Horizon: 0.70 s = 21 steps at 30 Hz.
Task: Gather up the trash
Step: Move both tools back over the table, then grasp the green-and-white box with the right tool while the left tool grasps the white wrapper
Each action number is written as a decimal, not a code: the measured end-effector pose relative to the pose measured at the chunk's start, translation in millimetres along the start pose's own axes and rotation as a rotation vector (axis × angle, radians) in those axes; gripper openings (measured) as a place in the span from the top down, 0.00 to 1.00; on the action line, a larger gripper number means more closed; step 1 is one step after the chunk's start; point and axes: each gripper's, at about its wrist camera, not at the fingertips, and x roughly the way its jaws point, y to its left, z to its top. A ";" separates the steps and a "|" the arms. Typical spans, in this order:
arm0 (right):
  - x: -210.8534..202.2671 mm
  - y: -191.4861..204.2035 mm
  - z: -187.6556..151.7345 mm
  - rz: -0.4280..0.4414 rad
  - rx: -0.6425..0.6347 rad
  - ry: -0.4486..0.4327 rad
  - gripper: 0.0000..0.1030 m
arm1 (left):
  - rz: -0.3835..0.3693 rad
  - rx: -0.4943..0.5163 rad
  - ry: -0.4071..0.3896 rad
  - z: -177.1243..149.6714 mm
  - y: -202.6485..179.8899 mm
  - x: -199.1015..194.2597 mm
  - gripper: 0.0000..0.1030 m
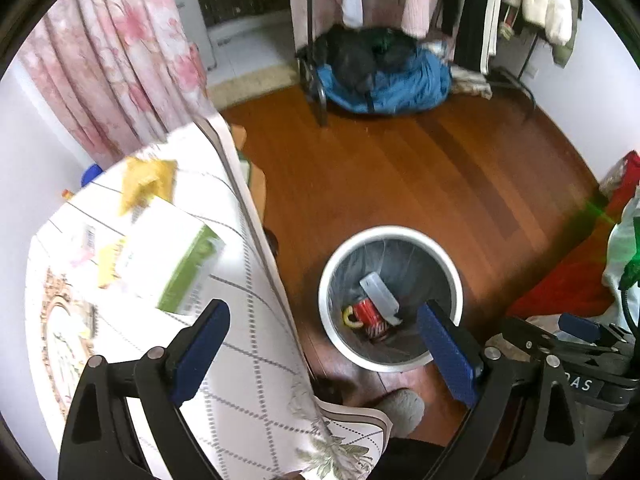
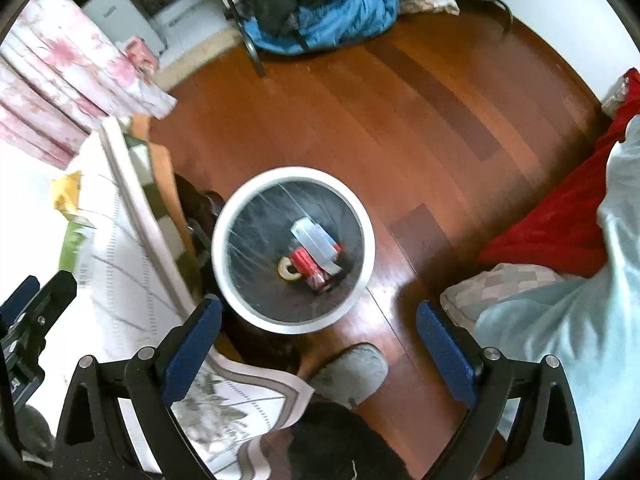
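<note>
holding 3 scraps (1 red), white bin [image 2: 293, 322].

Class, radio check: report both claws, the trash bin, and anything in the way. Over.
Left claw open, empty. Right claw open, empty. Trash bin on floor, holding red can and clear plastic piece. Tablecloth edge hangs beside the bin; nothing covers the opening.

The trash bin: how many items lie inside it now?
3 in the trash bin: a red can at the middle, a clear plastic piece across it, a yellowish ring beside it. More may hide underneath.
</note>
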 end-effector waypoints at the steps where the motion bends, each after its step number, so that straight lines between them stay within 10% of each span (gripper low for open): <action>1: -10.6 4.5 -0.7 0.007 -0.002 -0.016 0.04 | 0.001 -0.007 -0.017 1.3 4.9 -9.9 0.07; 11: -71.0 112.9 -2.1 0.157 -0.087 -0.085 0.04 | 0.123 -0.182 -0.117 -4.7 118.0 -77.2 0.07; 21: 10.3 262.2 9.4 0.248 -0.072 0.011 0.04 | 0.311 -0.425 0.019 -70.4 293.6 -26.9 0.07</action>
